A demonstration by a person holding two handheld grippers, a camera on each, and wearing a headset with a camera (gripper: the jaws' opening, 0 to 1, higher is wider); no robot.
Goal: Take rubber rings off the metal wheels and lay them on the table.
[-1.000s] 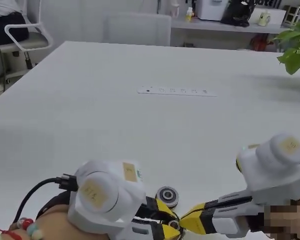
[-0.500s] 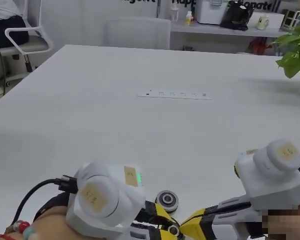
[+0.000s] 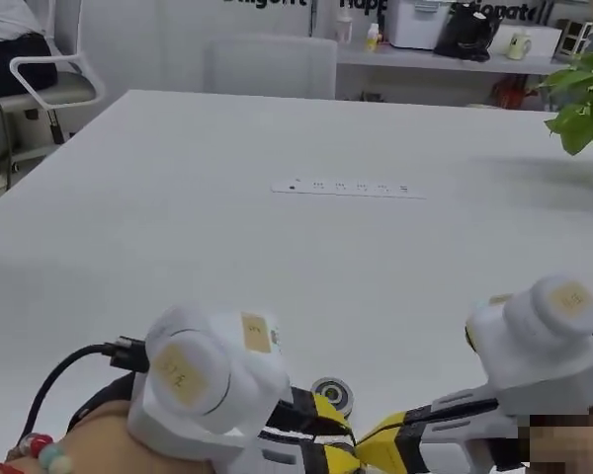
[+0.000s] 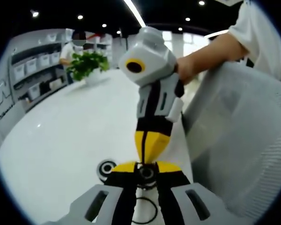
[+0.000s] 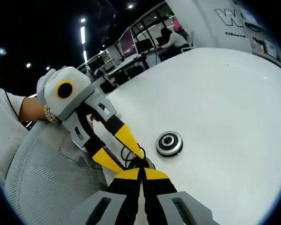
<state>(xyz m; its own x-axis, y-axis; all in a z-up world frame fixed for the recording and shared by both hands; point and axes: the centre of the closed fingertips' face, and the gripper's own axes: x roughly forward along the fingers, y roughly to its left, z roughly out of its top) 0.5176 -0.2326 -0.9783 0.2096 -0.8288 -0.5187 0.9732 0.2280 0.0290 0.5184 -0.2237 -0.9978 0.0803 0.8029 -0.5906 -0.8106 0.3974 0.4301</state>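
At the near edge of the table (image 3: 277,247), the left gripper (image 3: 328,434) clamps a metal wheel (image 4: 145,173). The right gripper (image 5: 140,171) has its jaws pressed together against it. A second wheel (image 5: 169,143) lies just beside.

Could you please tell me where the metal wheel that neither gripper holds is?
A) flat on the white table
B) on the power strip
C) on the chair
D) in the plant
A: the free wheel lies flat on the white table, with bare tabletop all around it.
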